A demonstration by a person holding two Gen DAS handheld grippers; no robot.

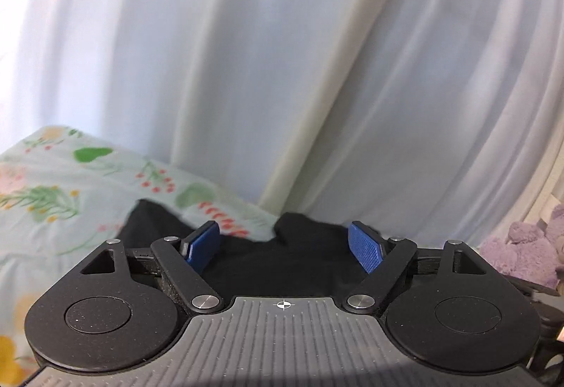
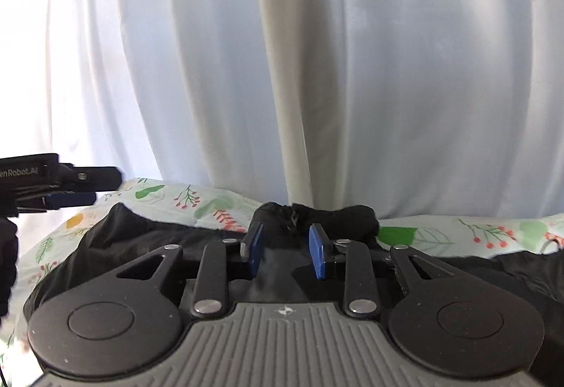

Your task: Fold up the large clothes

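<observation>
A black garment (image 2: 141, 242) lies spread on a floral bedsheet (image 2: 440, 231), with a bunched part (image 2: 335, 214) at its far edge. In the left wrist view the garment (image 1: 278, 267) lies below the fingers. My left gripper (image 1: 285, 239) is wide open above the cloth, its blue pads (image 1: 365, 246) holding nothing. My right gripper (image 2: 286, 246) is open with a narrower gap, over the black cloth, nothing between its pads (image 2: 317, 253). The left gripper also shows at the left edge of the right wrist view (image 2: 70, 193), above the sheet.
White curtains (image 1: 282, 52) hang close behind the bed and fill the upper half of both views. A purple plush toy (image 1: 528, 246) sits at the right. The floral sheet (image 1: 70, 193) stretches to the left.
</observation>
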